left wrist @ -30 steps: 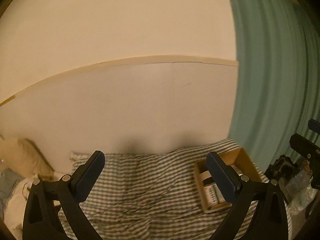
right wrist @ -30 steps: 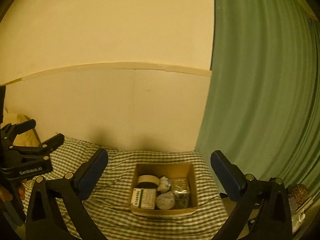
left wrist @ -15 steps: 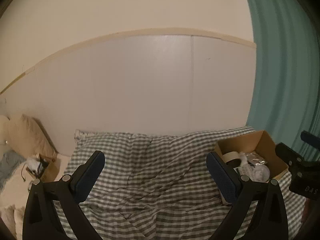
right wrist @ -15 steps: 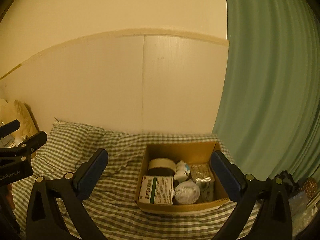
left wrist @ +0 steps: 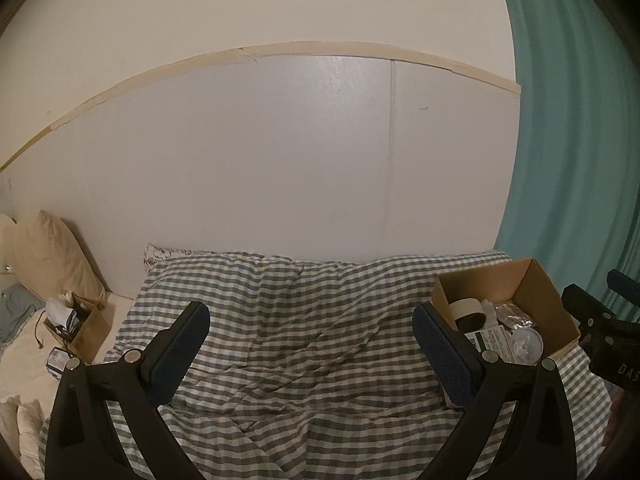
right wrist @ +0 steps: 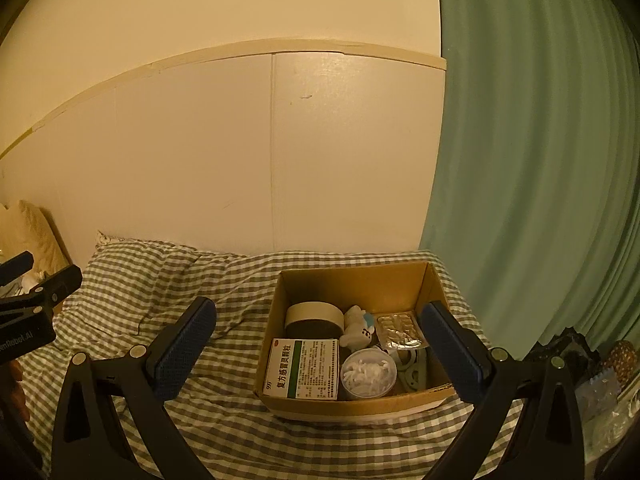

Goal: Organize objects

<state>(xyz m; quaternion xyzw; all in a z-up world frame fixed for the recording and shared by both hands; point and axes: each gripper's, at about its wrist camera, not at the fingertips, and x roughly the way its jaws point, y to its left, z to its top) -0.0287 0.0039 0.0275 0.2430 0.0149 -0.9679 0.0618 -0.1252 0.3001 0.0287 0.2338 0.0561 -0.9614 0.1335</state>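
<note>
An open cardboard box [right wrist: 352, 280] sits on a checked blanket [right wrist: 224, 432] at the bed's right end. It holds a roll of tape [right wrist: 314, 316], a green and white medicine box [right wrist: 302, 368], a white toy figure [right wrist: 358, 326], a foil blister pack [right wrist: 400, 330] and a round tub of white bits [right wrist: 368, 372]. My right gripper [right wrist: 318, 356] is open and empty, hovering over the box. My left gripper [left wrist: 312, 354] is open and empty above the blanket [left wrist: 288, 340], left of the box [left wrist: 536, 296].
A white panel wall [left wrist: 280, 160] stands behind the bed and a green curtain [right wrist: 540, 160] hangs at right. A beige pillow [left wrist: 48, 256] and a small cluttered box [left wrist: 76, 328] lie at the left. Bags [right wrist: 600, 372] sit at the far right.
Both grippers have tilted down and come closer to the bed. The cardboard box now looks larger and lies between the right gripper's fingers. Both stay open.
</note>
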